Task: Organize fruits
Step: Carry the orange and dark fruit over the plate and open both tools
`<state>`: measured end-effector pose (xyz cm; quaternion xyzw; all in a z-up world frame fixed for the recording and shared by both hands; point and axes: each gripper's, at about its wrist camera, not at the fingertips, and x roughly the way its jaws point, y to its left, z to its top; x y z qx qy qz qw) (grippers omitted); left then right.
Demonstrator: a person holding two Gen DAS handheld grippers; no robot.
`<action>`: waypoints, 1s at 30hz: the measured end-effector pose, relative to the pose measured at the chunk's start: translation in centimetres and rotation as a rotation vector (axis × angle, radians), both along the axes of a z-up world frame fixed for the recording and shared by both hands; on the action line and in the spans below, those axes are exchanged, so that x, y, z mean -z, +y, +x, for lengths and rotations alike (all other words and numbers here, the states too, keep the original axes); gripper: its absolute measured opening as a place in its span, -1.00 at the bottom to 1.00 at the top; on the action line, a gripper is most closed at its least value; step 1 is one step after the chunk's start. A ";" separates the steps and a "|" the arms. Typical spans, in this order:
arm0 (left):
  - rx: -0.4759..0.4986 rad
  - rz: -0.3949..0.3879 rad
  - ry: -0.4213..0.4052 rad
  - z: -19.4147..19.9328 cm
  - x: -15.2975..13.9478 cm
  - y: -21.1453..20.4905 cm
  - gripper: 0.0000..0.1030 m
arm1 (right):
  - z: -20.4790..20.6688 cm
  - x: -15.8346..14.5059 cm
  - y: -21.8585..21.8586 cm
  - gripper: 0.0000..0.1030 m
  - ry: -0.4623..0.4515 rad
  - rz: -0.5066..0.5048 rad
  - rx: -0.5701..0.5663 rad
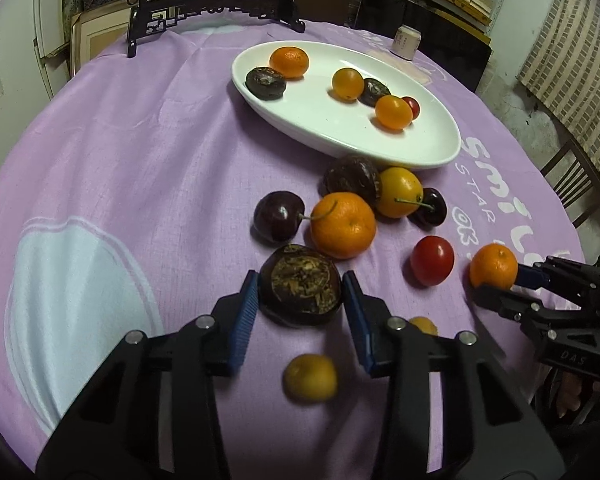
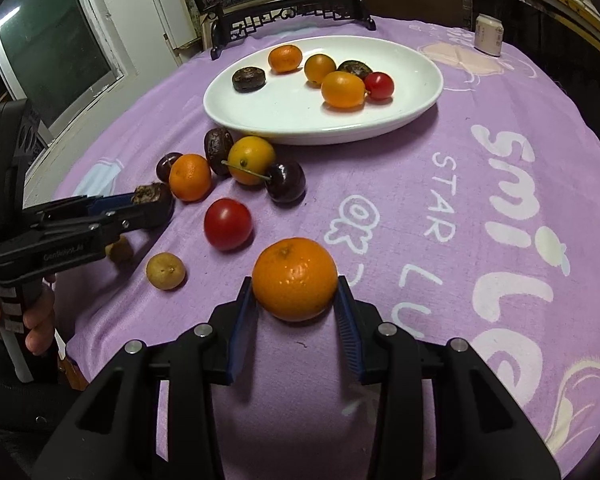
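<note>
Two grippers down on loose fruit, grasp step. Left gripper (image 1: 300, 300): blue pads against sides of dark brown flat-topped round fruit (image 1: 301, 285), pinching it on purple printed cloth (image 1: 120, 160). Right gripper (image 2: 296, 302): pads pinching small orange mandarin (image 2: 295, 279), also on cloth. White oval ceramic dish (image 2: 420, 92) well beyond, six fruits inside already. Next, by my reading: lift both clear, carry over the cluster of loose fruit, release onto bare dish area.
</note>
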<state>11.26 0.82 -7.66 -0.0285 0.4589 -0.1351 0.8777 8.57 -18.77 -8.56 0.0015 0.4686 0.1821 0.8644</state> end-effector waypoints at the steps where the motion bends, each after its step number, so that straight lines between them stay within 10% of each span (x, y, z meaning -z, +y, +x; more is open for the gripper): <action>1: -0.003 -0.003 0.003 -0.1 -0.1 0.1 -0.17 | 0.0 -0.2 0.1 -0.22 -0.005 -0.003 0.000; 15: 0.030 -0.020 -0.127 -1.5 -5.6 0.4 -0.17 | 0.7 -3.2 0.9 -0.22 -0.075 -0.008 -0.011; 30: -0.007 0.003 -0.184 8.4 -10.2 -2.7 -0.17 | 7.8 -9.0 2.2 -0.22 -0.200 -0.021 -0.003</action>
